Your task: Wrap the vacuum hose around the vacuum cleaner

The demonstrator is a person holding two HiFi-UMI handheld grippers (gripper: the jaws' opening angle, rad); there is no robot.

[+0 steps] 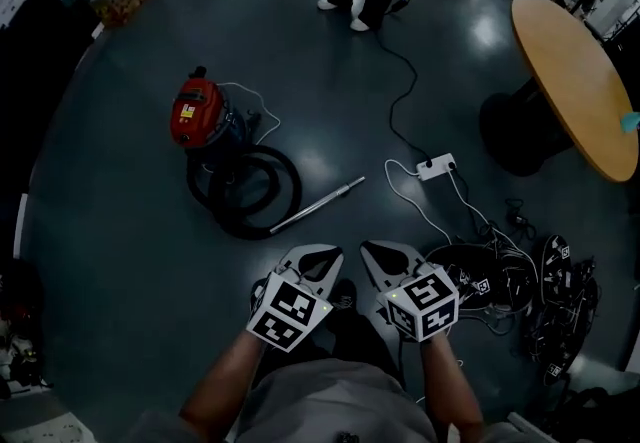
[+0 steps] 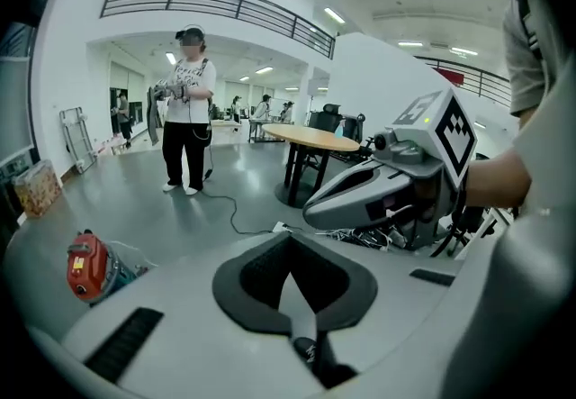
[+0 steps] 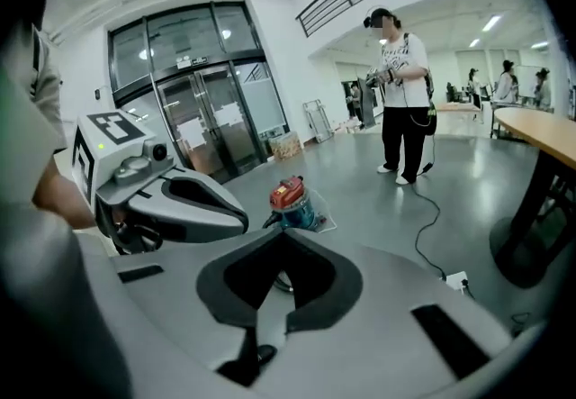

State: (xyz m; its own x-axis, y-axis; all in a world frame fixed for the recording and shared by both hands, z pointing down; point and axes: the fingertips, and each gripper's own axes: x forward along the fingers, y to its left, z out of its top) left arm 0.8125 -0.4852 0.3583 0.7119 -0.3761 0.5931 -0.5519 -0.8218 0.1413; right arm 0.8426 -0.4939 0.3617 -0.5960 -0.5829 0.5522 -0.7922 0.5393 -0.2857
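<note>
1. Vacuum hose [image 1: 292,186] is in neither grip. Each gripper view shows its jaws pressed together with nothing between them. The left gripper [image 2: 290,273] and right gripper [image 3: 283,280] sit side by side at the lower middle of the head view, well apart from the hose.
2. Further out, the hose lies in black loops on the floor left of centre, against the lower side of the red vacuum cleaner [image 1: 197,114]. Its metal wand [image 1: 318,204] points off to the right. We judge that the loops sit beside the body more than round it.
3. That fits hands about to go for the hose, or hands leaving a coil they have set down. Any further winding, we think, calls for opened jaws, a hold on the soft hose rather than the wand, and loops kept snug to the body.
4. Only the head view shows the coil and wand whole. The right gripper view shows the cleaner just above its jaws and little of the hose. The left gripper view catches the cleaner at its lower left edge.
</note>
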